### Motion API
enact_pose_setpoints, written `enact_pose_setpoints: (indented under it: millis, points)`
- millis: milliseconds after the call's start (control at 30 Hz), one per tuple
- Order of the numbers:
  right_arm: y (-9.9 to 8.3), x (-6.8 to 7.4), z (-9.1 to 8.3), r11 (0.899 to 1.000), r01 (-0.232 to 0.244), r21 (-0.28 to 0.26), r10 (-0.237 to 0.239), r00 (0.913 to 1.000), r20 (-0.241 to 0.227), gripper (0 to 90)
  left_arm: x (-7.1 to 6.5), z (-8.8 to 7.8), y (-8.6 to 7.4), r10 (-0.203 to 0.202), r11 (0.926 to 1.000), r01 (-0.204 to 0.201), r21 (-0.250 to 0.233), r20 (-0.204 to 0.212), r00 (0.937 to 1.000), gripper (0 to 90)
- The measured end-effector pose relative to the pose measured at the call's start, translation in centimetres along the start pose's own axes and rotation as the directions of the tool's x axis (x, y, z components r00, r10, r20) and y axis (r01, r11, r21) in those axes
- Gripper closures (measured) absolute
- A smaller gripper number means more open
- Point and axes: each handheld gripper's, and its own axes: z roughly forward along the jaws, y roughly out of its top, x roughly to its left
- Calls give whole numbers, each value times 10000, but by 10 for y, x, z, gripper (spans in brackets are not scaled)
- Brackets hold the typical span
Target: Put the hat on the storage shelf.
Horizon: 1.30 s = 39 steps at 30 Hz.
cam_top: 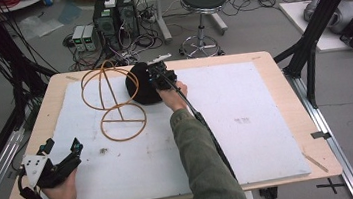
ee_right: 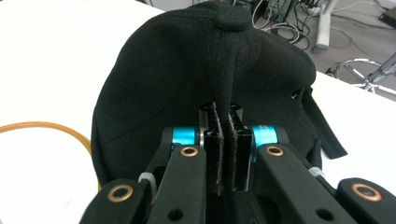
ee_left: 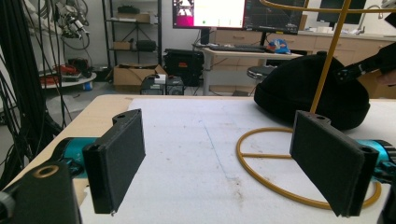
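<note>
Seen from above, the left gripper (cam_top: 62, 150) rests at the lower left of the frame, jaws wide with nothing between them. Right of it, upper centre-left, stands a yellow wire stand (cam_top: 112, 97) — 2 hoops on a stem over a ring base. Just right of that lies a black cap (cam_top: 142, 86), touching the stand's hoop. The right gripper (cam_top: 158, 76) is clamped on a pinched fold of the cap's crown (ee_right: 229, 65). To do this well, lift straight up — a thin fabric pinch may slip. No containers are visible.
</note>
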Motion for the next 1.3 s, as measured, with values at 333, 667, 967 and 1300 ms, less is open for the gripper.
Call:
enact_pose_setpoints:
  millis: [333, 667, 967, 1300]
  points:
    - [3, -21, -39, 9922, -291, -1213, 328, 9991, 286, 876, -2, 2, 1, 57, 10000, -56, -41, 62, 10000, 183]
    - [12, -43, -95, 9600, -441, -2764, 552, 9979, 326, 871, -5, 4, 2, 142, 9999, -141, -43, 134, 9998, 184]
    - [15, -57, -132, 9184, -561, -3917, 628, 9980, 42, 872, -6, 6, 1, 115, 9999, -113, -111, 149, 9998, 185]
    - [20, -56, -167, 8373, -1100, -5355, 615, 9923, -1077, 872, -6, 5, 2, 154, 9999, -154, -52, 187, 9997, 185]
